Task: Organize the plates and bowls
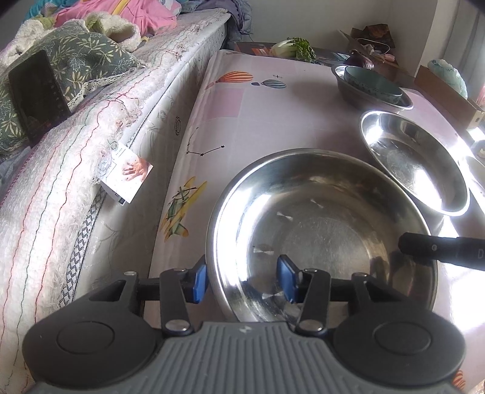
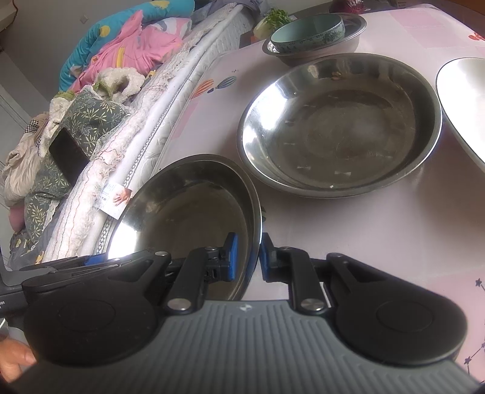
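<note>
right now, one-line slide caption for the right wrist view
Right gripper pinches the rim of a steel basin on the pink tablecloth.

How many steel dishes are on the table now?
4. The nearest dish, gripped at its rim by the right gripper; a second dish beyond it; a third dish cut off at right; a far dish holding a teal bowl. Others may be out of frame.

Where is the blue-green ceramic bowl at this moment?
The ceramic bowl sits inside a dark metal bowl at the table's far end, top centre in the right wrist view, beyond the large steel plate and beside the leafy vegetable.
</note>
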`<act>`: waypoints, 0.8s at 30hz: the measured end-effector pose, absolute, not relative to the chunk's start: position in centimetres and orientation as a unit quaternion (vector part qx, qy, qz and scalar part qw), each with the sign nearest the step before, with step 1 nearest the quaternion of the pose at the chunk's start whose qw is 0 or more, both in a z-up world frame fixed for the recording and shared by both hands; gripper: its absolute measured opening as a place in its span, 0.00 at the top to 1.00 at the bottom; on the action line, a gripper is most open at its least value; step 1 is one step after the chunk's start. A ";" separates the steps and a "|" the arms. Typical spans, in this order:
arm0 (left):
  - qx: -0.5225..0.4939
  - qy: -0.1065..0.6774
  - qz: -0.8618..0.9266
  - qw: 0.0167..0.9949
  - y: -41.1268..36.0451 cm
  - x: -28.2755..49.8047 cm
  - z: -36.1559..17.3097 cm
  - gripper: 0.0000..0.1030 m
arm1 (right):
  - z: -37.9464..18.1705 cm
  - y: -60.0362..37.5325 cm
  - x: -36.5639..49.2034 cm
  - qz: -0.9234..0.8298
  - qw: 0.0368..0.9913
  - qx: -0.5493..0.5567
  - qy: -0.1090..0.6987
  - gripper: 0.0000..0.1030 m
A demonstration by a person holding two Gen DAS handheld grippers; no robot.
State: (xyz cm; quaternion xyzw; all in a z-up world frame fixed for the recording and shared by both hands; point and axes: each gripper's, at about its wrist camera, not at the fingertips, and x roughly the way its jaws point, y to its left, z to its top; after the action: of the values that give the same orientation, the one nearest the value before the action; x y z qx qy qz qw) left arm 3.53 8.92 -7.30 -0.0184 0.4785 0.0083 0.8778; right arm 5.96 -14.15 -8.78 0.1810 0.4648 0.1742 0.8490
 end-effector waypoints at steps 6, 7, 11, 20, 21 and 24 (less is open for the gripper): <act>-0.025 0.485 -0.007 0.874 8.8 2.4 -7.2 0.53 | -8.9 -14.7 5.3 0.175 0.846 0.190 0.467 0.86; -0.024 0.484 -0.006 0.875 8.8 2.3 -7.1 0.53 | -8.9 -14.8 5.3 0.174 0.846 0.191 0.467 0.86; -0.020 0.483 -0.004 0.876 8.8 2.6 -7.3 0.53 | -9.0 -14.8 5.3 0.172 0.846 0.192 0.467 0.85; -0.006 0.478 -0.001 0.878 8.5 3.1 -7.5 0.53 | -9.2 -14.6 5.3 0.172 0.845 0.188 0.469 0.85; -0.005 0.478 -0.001 0.878 8.5 3.1 -7.5 0.53 | -9.2 -14.5 5.3 0.172 0.846 0.187 0.469 0.85; -0.004 0.477 0.000 0.879 8.5 3.2 -7.6 0.53 | -9.2 -14.5 5.3 0.172 0.845 0.188 0.470 0.85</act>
State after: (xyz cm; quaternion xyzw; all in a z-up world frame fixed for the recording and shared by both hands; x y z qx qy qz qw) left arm 3.15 8.46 -7.56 -0.0042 0.4773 -0.0001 0.8787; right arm 5.34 -14.49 -9.20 0.1883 0.4695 0.1718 0.8453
